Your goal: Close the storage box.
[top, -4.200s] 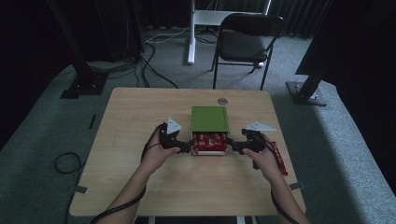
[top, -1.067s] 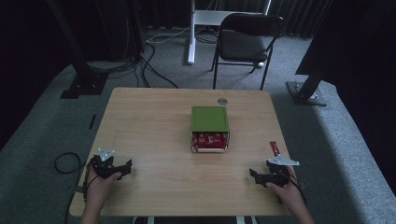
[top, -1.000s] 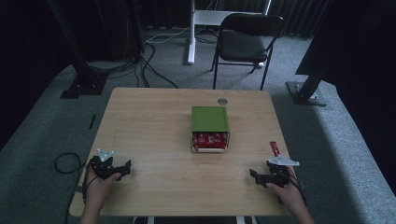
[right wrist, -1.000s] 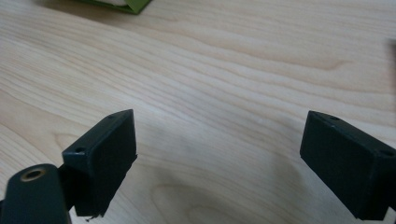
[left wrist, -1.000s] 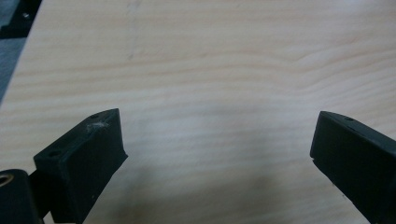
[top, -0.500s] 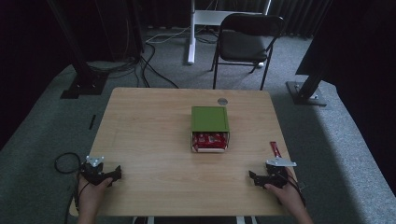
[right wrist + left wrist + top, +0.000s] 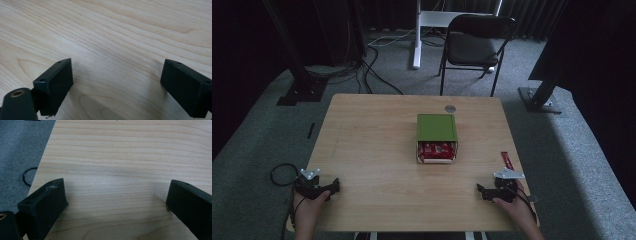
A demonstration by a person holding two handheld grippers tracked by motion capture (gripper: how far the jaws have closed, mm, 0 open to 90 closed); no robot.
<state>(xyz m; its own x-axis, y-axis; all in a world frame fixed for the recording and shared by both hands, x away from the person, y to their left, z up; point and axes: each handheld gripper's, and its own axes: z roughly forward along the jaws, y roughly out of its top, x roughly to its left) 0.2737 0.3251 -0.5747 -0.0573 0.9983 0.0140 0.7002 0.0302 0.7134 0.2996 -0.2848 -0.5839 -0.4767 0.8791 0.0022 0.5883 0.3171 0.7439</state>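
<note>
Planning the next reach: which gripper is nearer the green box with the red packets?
Right. The right gripper rests near the table's front right corner, off the green box's open end. The left gripper sits at the front left corner, clearly farther away.

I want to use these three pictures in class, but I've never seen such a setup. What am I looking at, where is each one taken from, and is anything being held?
A person sits at a wooden table, holding hand-operated tongs in each hand: left tongs, right tongs. The wide picture comes from a fixed camera above. The two close-ups come from cameras riding on the tongs, looking along their black jaws at bare wood. Mid-table lies a green box, its near end open on red packets. A red strip lies by the right hand. Both tongs are open and hold nothing.
</note>
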